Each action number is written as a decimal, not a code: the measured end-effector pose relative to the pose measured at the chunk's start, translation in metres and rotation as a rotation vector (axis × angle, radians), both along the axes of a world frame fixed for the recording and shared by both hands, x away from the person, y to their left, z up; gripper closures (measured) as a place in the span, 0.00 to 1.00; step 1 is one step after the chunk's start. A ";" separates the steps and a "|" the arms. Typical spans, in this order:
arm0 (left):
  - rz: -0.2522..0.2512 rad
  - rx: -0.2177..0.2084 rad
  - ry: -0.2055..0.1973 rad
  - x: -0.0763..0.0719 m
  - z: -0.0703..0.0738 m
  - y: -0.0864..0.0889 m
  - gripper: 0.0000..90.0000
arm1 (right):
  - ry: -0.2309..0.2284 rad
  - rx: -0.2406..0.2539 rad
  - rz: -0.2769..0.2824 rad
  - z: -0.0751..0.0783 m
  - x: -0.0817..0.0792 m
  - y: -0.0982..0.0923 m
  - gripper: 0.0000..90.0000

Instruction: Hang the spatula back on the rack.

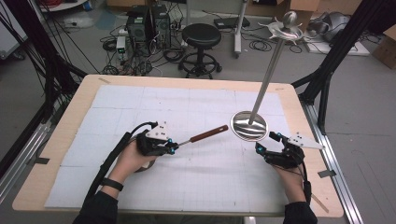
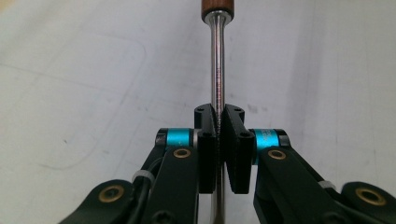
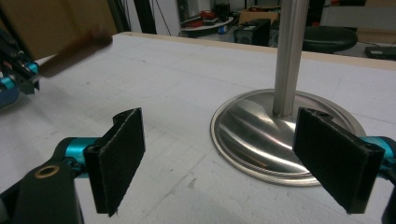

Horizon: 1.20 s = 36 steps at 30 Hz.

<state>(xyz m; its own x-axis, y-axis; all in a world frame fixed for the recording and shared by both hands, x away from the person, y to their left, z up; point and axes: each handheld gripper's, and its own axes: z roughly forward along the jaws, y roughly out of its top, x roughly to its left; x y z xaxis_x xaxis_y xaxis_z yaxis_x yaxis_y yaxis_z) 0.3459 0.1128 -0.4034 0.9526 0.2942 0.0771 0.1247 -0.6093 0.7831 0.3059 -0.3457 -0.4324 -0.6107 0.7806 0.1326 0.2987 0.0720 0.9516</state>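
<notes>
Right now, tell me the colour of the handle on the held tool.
Reddish-brown handle, clearest in the high view.

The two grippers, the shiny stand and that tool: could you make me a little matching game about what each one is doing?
Things:
1. left gripper
2. right gripper
3. metal stand
4. tool's wooden handle

States:
A. jaws wide apart, holding nothing
B. upright on a round base on the table
C. shut on a thin metal shaft
D. sticking out beyond the jaws, pointing toward the stand

Pairs: 1-C, 2-A, 3-B, 4-D
</notes>
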 end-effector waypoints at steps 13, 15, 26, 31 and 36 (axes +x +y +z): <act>0.089 -0.262 -0.096 0.004 0.022 -0.002 0.94 | -0.001 0.013 -0.010 0.001 -0.001 -0.002 0.18; 0.107 -0.297 -0.115 0.005 0.029 -0.001 0.94 | 0.000 0.018 -0.011 0.001 -0.001 -0.002 0.18; 0.115 -0.443 -0.165 0.015 0.074 -0.007 0.94 | -0.003 0.016 -0.014 0.001 0.000 -0.003 0.18; 0.103 -0.468 -0.189 0.020 0.094 -0.019 0.94 | -0.004 0.016 -0.013 0.001 0.000 -0.003 0.18; 0.086 -0.479 -0.228 0.024 0.113 -0.035 0.94 | -0.004 0.023 -0.015 0.001 0.000 -0.004 0.18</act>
<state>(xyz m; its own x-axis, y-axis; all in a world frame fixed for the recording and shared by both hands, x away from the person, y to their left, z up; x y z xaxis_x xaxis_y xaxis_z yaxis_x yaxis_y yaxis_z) 0.3699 0.0776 -0.2899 0.8981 0.4238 0.1177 -0.0476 -0.1724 0.9839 0.3055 -0.3499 -0.4311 -0.5995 0.7865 0.1480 0.2953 0.0455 0.9543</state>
